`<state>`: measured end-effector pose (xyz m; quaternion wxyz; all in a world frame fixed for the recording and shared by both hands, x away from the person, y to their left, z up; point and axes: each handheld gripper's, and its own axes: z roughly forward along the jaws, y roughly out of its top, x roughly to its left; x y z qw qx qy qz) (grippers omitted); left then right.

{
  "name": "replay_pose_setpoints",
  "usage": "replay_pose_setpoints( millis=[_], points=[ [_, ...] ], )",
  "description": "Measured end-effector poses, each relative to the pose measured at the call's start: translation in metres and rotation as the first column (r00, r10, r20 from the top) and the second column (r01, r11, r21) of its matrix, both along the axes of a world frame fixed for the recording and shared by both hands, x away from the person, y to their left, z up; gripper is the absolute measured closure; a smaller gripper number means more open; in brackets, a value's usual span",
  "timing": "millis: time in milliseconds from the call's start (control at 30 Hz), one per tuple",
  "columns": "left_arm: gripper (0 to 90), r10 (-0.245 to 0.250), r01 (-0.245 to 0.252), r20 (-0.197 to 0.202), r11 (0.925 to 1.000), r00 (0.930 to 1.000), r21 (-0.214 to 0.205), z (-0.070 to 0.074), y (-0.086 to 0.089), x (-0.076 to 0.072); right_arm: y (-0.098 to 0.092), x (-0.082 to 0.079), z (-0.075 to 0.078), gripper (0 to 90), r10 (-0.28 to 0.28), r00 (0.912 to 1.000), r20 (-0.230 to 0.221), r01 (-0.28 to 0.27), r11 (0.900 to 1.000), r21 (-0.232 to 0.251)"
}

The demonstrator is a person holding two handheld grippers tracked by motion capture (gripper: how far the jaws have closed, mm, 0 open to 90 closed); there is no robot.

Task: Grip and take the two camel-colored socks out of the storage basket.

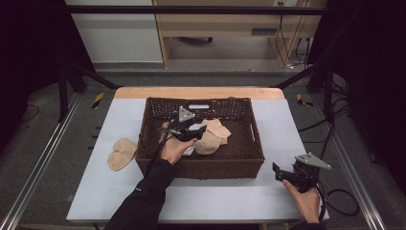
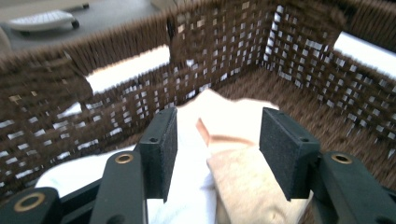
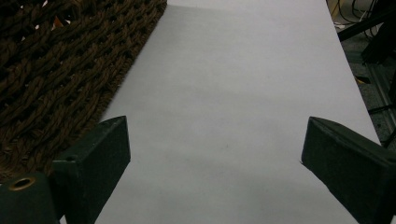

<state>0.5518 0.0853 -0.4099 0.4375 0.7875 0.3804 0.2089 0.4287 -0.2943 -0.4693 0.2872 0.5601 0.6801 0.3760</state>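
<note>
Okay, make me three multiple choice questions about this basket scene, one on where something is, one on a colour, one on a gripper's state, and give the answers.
1. Where is the left gripper?
A. inside the basket
B. beside the table
C. on the floor

2. What colour is the basket?
A. white
B. dark brown
C. blue

3. What state is the right gripper in?
A. shut on cloth
B. shut, holding nothing
C. open

Answers: 1 A, wicker walls surround it in its own view. 2 B, its weave is dark brown. 3 C, its jaws stand wide apart over the bare white table.

Left gripper (image 1: 200, 129): I see black jaws with flat foam-like pads (image 2: 161, 156), brass-coloured screws, a grey three-cornered plate, a black cable.
Right gripper (image 1: 277, 170): I see black wedge-shaped jaws, a grey plate, a black cable.
Sleeve (image 1: 143, 196): black, long.
</note>
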Motion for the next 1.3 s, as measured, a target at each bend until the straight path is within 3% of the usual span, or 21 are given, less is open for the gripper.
replay_pose_setpoints(
  millis=[467, 600, 800, 867, 967, 1100, 1233, 1300],
  points=[
    [40.9, -0.045, 0.053, -0.091, 0.9952, 0.9948, 0.083, -0.014, -0.009, 0.000, 0.000, 0.000, 0.000, 7.7, -0.002, 1.0000, 0.000, 0.002, 1.0000, -0.005],
    [40.6, -0.064, 0.082, -0.136, 0.9879, 0.9886, 0.132, -0.019, -0.012, 0.000, 0.000, 0.001, -0.001, 7.5, -0.001, 1.0000, -0.006, 0.001, 1.0000, -0.005],
    [39.8, -0.075, 0.103, -0.179, 0.9827, 0.9810, 0.154, -0.023, -0.015, 0.001, 0.000, 0.001, -0.001, 7.4, 0.000, 1.0000, -0.006, -0.001, 1.0000, -0.007],
    [40.0, -0.086, 0.124, -0.218, 0.9784, 0.9722, 0.166, -0.026, -0.017, 0.002, 0.000, 0.001, -0.001, 7.5, 0.003, 1.0000, -0.006, -0.004, 1.0000, -0.008],
    [45.5, -0.100, 0.142, -0.234, 0.9748, 0.9671, 0.172, -0.026, -0.018, 0.001, 0.000, 0.001, -0.001, 7.5, 0.002, 1.0000, -0.006, -0.002, 1.0000, -0.008],
    [63.8, -0.119, 0.165, -0.244, 0.9699, 0.9625, 0.179, -0.024, -0.017, 0.000, 0.000, 0.001, -0.001, 7.5, 0.003, 1.0000, -0.005, -0.003, 0.9999, -0.010],
    [78.9, -0.133, 0.177, -0.241, 0.9686, 0.9613, 0.174, -0.021, -0.016, -0.001, 0.000, 0.001, -0.001, 7.5, 0.001, 1.0000, -0.005, -0.001, 1.0000, -0.009],
    [84.1, -0.130, 0.172, -0.229, 0.9694, 0.9648, 0.175, -0.019, -0.015, -0.001, 0.000, 0.000, -0.001, 7.5, 0.001, 1.0000, -0.005, -0.001, 1.0000, -0.006]
  ],
)
